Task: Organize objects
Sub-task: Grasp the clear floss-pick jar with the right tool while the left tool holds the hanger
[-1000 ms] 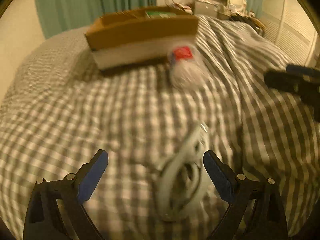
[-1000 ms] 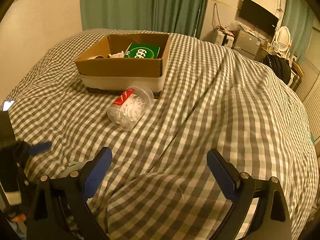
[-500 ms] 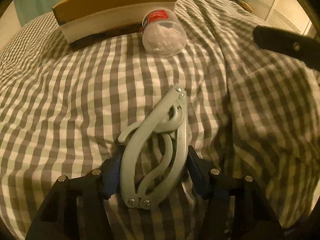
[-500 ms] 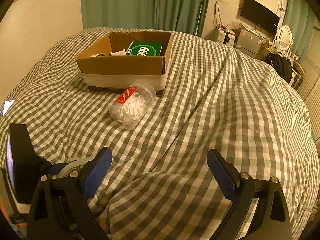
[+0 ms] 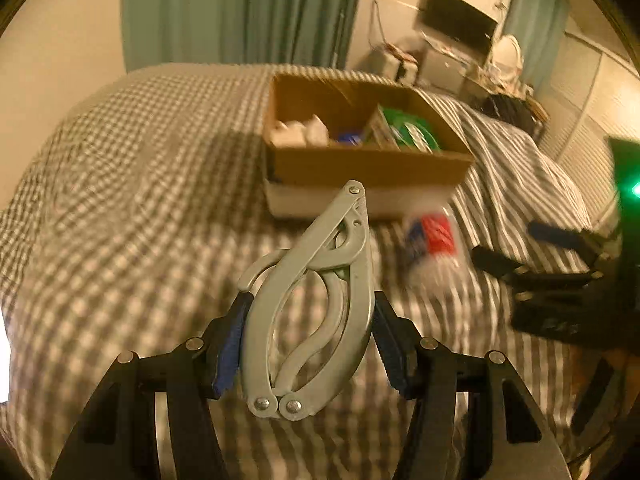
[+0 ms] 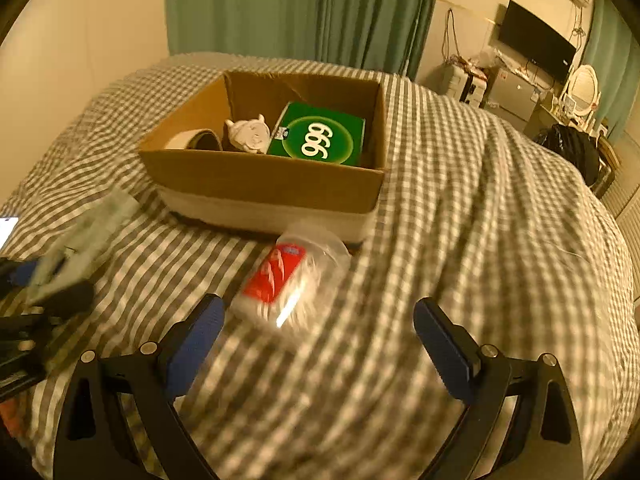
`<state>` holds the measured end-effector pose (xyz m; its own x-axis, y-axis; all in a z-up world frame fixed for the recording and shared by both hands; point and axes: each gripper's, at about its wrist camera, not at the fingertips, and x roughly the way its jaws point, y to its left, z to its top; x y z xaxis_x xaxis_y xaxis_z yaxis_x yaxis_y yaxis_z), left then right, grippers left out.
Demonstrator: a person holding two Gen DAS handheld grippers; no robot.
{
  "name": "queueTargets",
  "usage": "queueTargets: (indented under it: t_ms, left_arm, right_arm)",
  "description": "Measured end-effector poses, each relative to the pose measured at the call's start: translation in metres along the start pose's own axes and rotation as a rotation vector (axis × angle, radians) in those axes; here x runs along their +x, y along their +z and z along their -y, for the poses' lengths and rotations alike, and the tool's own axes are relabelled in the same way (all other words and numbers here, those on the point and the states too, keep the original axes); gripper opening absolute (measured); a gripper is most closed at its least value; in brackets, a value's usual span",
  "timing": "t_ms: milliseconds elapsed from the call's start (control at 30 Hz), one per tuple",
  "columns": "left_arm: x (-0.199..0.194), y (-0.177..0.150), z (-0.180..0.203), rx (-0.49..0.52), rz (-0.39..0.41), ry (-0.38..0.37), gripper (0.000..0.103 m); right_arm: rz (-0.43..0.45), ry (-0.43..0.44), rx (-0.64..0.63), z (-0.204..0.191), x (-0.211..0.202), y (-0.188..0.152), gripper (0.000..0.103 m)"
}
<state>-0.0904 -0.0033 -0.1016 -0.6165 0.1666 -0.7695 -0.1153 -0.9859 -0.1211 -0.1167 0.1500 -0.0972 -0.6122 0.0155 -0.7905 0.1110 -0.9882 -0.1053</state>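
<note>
From the left wrist, the left claw (image 5: 306, 346) is clamped on a folded grey hanger (image 5: 312, 320), held clear above the bed (image 5: 120, 220) and aimed at the cardboard box (image 5: 360, 168) ahead — the carrying step, I'd say; next it needs to clear the near wall and let go inside.

From the right wrist, the right claw (image 6: 318, 338) hangs low with its jaws spread wide and empty, just short of the clear plastic tub (image 6: 292, 280) lying on its side against the box front — likely the next pick.
</note>
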Motion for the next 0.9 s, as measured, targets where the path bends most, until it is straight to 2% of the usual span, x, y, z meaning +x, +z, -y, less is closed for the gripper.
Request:
queueTargets:
  t_ms: [167,233,267,333,433,700,900]
  left_arm:
    - [0.012,0.014,-0.009,-0.006,0.021,0.022,0.06]
    - [0.019,0.018,-0.013,-0.011,0.015,0.014,0.06]
    - [0.022,0.019,-0.015,-0.014,0.01,0.009,0.06]
    - [0.029,0.022,-0.016,-0.017,0.0,0.005,0.06]
    - [0.038,0.02,-0.019,-0.02,-0.012,-0.003,0.06]
    - [0.032,0.014,-0.018,-0.031,-0.013,-0.013,0.06]
    - [0.009,0.009,-0.012,-0.022,0.025,-0.016,0.06]
  right_arm:
    - [-0.082,0.051,0.075,-0.003,0.042,0.014,0.095]
    - [-0.097,0.042,0.071,-0.006,0.052,0.016,0.094]
    - [-0.11,0.039,0.067,-0.008,0.059,0.016,0.092]
    - [-0.14,0.037,0.064,-0.01,0.069,0.015,0.078]
    - [-0.161,0.057,0.061,-0.011,0.077,0.012,0.077]
    - [-0.176,0.059,0.005,-0.019,0.071,0.002,0.068]
    - [-0.135,0.066,-0.015,-0.022,0.037,-0.011,0.066]
